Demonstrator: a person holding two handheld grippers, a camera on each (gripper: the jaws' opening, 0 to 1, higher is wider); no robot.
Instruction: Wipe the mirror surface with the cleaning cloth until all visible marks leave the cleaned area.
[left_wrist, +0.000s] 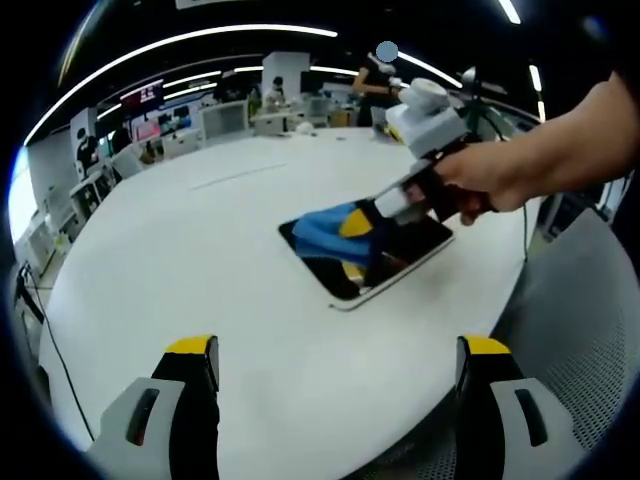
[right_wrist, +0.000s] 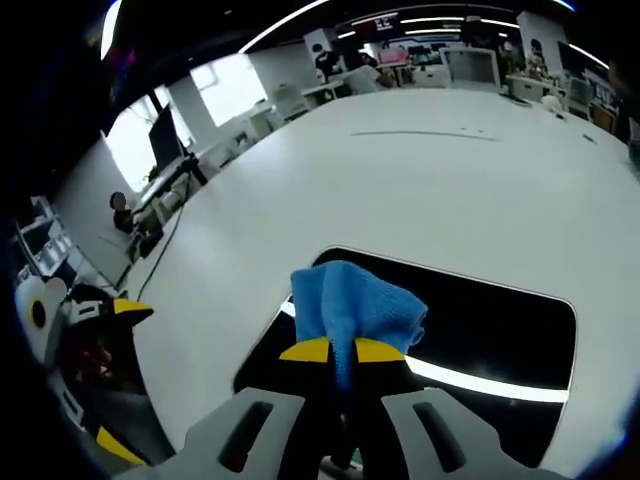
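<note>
A flat rectangular mirror (left_wrist: 415, 250) (right_wrist: 500, 330) lies on the white table (left_wrist: 220, 260) (right_wrist: 420, 180), its dark glass reflecting a ceiling light strip. My right gripper (right_wrist: 342, 352) (left_wrist: 375, 222) is shut on a blue cleaning cloth (right_wrist: 352, 300) (left_wrist: 325, 232), and the cloth is pressed on the mirror's left part. A person's hand (left_wrist: 500, 175) holds that gripper from the right. My left gripper (left_wrist: 340, 350) hangs open near the table's front edge, nothing between its yellow-tipped fingers (left_wrist: 190, 348), well short of the mirror. It appears at the far left of the right gripper view (right_wrist: 100, 330).
The big round white table spreads behind and left of the mirror. Desks, monitors and people stand far back (left_wrist: 230, 115) (right_wrist: 440, 60). A cable (right_wrist: 165, 240) hangs off the table's left edge. Grey floor (left_wrist: 580, 330) lies beyond the table's right rim.
</note>
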